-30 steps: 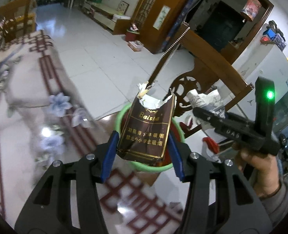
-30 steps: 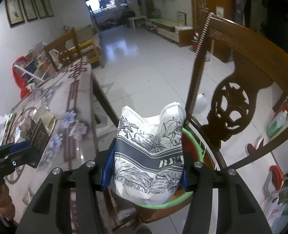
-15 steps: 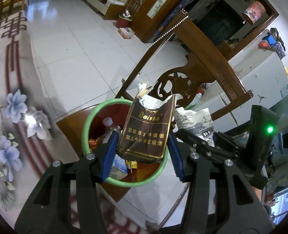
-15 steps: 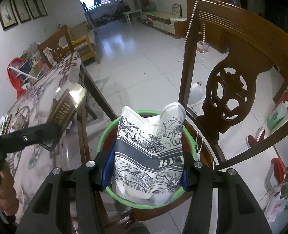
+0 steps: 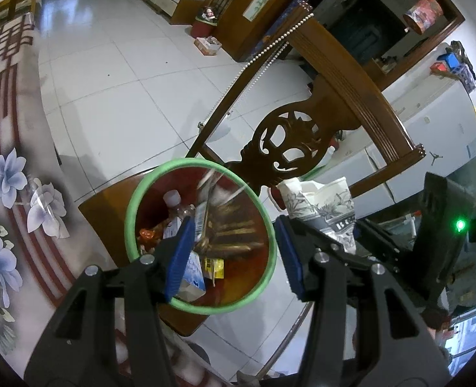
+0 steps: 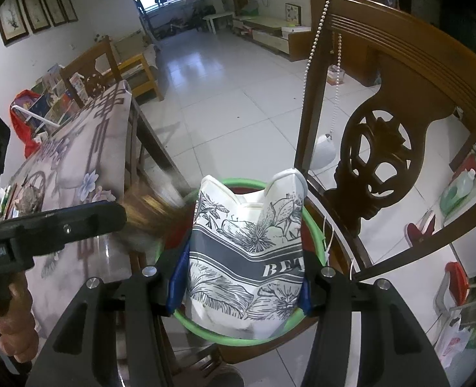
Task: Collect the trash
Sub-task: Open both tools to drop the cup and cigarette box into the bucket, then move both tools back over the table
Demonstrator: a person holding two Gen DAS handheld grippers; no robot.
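Observation:
My left gripper [image 5: 234,251] is open and empty above the green-rimmed red bin [image 5: 134,206] on the chair seat. The brown Baisha pack [image 5: 231,229] is a falling blur inside the bin, among a bottle [image 5: 173,203] and other trash. My right gripper [image 6: 241,283] is shut on a white floral paper packet [image 6: 247,258], held over the same bin [image 6: 315,235]. The packet also shows in the left wrist view [image 5: 321,206]. The left gripper's body [image 6: 50,225] shows at the left of the right wrist view, with the brown blur [image 6: 150,209] beside it.
A carved wooden chair back [image 5: 302,142] with a bead chain [image 6: 315,42] rises right behind the bin. The table with a flowered cloth [image 5: 8,174] lies to the left. White tiled floor [image 6: 225,90] stretches beyond. Cleaning bottles [image 6: 457,187] stand at the right.
My left gripper opened and let go of the brown pack, which is dropping into the bin. Both grippers moved further over the bin. The right still holds the floral packet.

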